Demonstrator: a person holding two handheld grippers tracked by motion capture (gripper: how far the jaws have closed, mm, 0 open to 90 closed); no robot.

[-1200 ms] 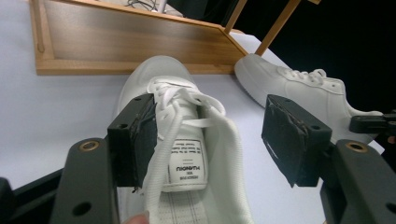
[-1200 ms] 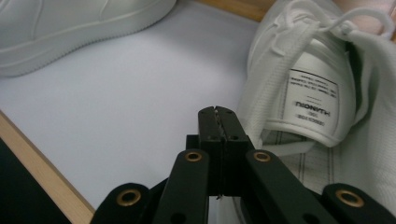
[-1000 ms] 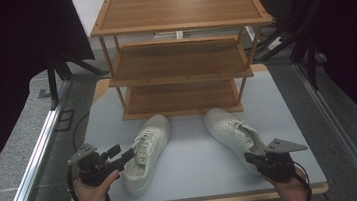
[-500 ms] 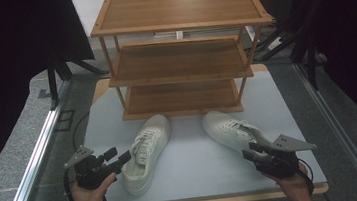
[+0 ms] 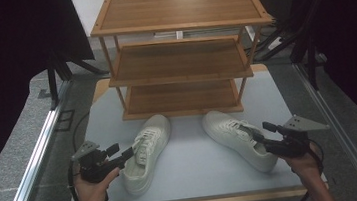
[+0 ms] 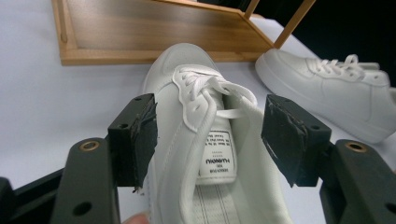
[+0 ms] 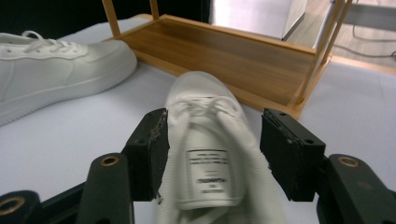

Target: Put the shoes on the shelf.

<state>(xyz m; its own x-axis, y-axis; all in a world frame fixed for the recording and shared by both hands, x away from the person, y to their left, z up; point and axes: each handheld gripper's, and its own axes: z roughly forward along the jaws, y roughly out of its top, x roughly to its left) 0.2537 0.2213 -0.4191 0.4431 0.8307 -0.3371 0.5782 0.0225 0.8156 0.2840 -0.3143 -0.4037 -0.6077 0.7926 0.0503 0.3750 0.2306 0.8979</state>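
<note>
Two white sneakers on a pale counter [image 5: 199, 173], in front of a three-tier wooden shoe rack [image 5: 182, 55].

Left claw [image 5: 122, 154] at the heel end of the left sneaker [image 5: 146, 151], jaws spread apart and straddling the collar. In the left gripper view, left sneaker [image 6: 205, 154] between the two black pads, tongue label midway, one pad just beside the outer wall, the other standing off from the opposite wall. Not clamped.

Right claw [image 5: 263, 137] at the heel end of the right sneaker [image 5: 238, 137], jaws likewise apart. In the right gripper view, right sneaker [image 7: 210, 154] between the pads, gaps visible on both sides, no squeeze on the collar.

Both hands low at the near edge of the counter: left hand [image 5: 92, 187], right hand [image 5: 306, 165].

Toes of both sneakers toward the rack, heels toward the person. Long axes splayed: left sneaker toe angled toward the right, right sneaker toe angled toward the left, toes nearer each other than heels. Toe of each near the front rail of the rack's bottom shelf [image 5: 181, 97], not touching.

Bare counter between the two sneakers and along the near edge. Rack at the far side of the counter, all three shelves bare wood. Dark curtains and metal rails off both sides of the counter.
</note>
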